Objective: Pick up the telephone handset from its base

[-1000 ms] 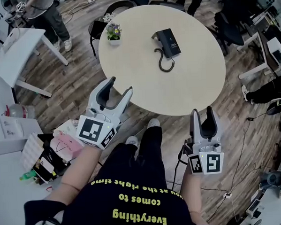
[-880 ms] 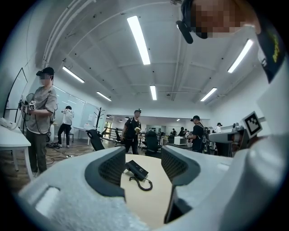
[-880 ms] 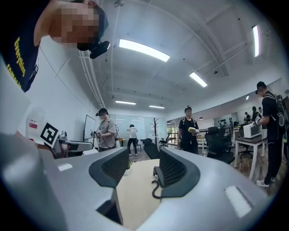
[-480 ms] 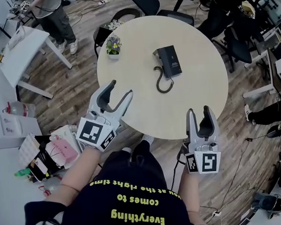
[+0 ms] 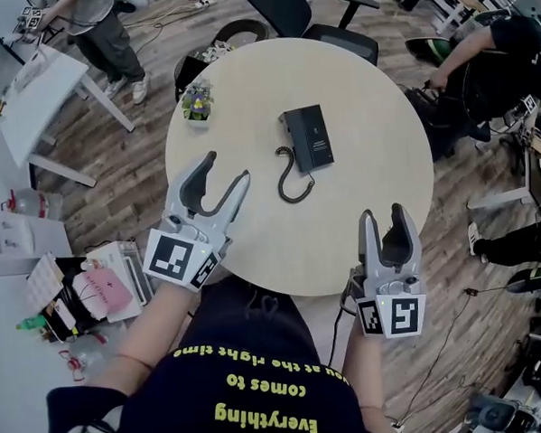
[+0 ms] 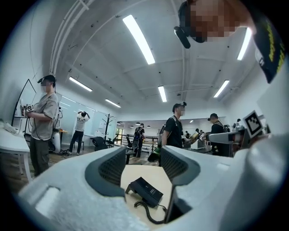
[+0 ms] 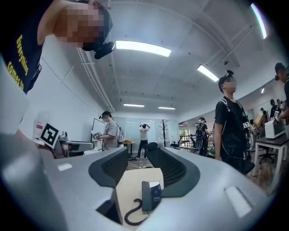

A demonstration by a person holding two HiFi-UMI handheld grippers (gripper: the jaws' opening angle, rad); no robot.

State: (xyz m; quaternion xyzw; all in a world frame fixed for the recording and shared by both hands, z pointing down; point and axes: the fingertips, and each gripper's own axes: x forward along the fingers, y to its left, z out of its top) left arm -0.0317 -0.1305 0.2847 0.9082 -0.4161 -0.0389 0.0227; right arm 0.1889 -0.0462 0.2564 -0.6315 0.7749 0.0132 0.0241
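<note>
Telephone (image 5: 308,138) on table (image 5: 373,106), left gripper (image 5: 226,166) and right gripper (image 5: 382,212) wide, empty; "Everything" on shirt (image 5: 261,383).

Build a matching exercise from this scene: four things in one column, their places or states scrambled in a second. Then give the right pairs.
Things:
1. telephone
2. potted plant
3. left claw
4. office chair

Places or states:
A. open, holding nothing
B. on the floor beyond the table
C. by the table's left rim
D. black, near the table's middle

Pairs: 1-D, 2-C, 3-A, 4-B
</note>
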